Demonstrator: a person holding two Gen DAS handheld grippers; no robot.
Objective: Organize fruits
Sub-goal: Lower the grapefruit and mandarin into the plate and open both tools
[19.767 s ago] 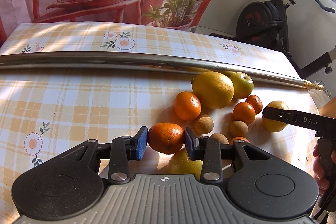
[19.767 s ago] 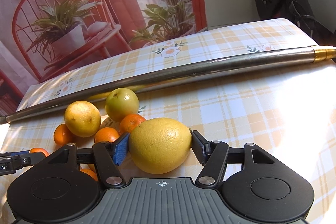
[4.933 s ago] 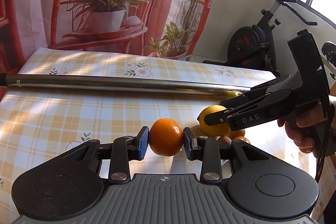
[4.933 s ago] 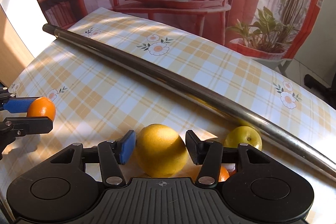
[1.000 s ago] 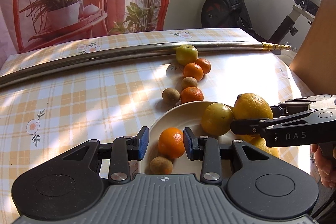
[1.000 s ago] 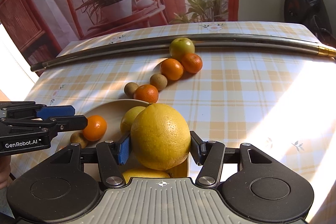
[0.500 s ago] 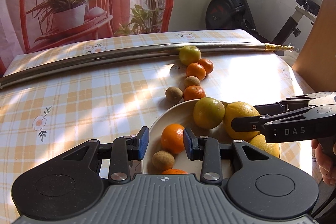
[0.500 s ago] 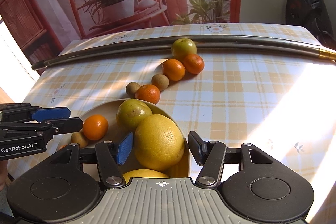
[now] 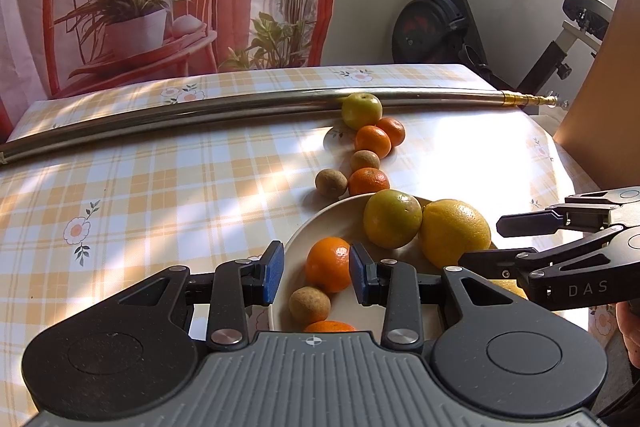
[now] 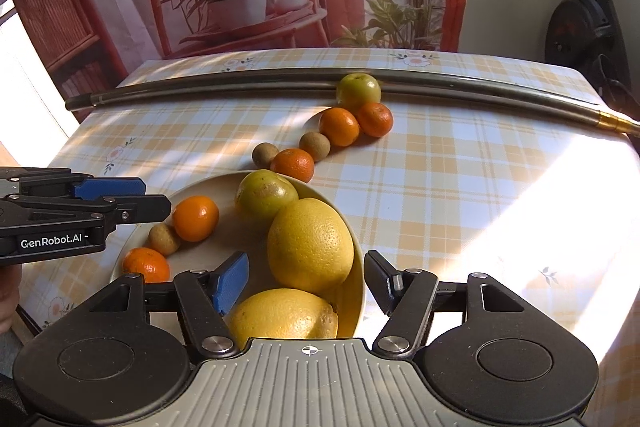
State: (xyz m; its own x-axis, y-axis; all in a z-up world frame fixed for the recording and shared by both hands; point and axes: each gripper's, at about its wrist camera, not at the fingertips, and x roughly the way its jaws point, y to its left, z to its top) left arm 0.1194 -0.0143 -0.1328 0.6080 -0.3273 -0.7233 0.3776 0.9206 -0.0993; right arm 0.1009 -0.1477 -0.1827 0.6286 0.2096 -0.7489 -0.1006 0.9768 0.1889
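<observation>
A cream plate (image 9: 296,239) (image 10: 200,187) holds several fruits. My left gripper (image 9: 316,275) is open, and a small orange (image 9: 329,263) (image 10: 195,218) lies on the plate between its fingers with a gap on the left side. A large yellow citrus (image 10: 310,243) (image 9: 454,233) rests on the plate in front of my right gripper (image 10: 306,283), which is wide open and clear of it. Also on the plate are a greenish citrus (image 10: 264,195), a second yellow citrus (image 10: 282,315), a brown fruit (image 10: 164,239) and another orange (image 10: 146,265).
A line of loose fruit runs from the plate to a steel pole (image 9: 160,115): a green apple (image 9: 361,111), three mandarins (image 9: 373,141) and two brown fruits (image 9: 331,182). The checked tablecloth (image 9: 140,195) spreads left. An exercise bike (image 9: 460,27) stands behind the table.
Both grippers have opened wider and drawn back a little. The large yellow citrus and the small orange now lie free on the plate.
</observation>
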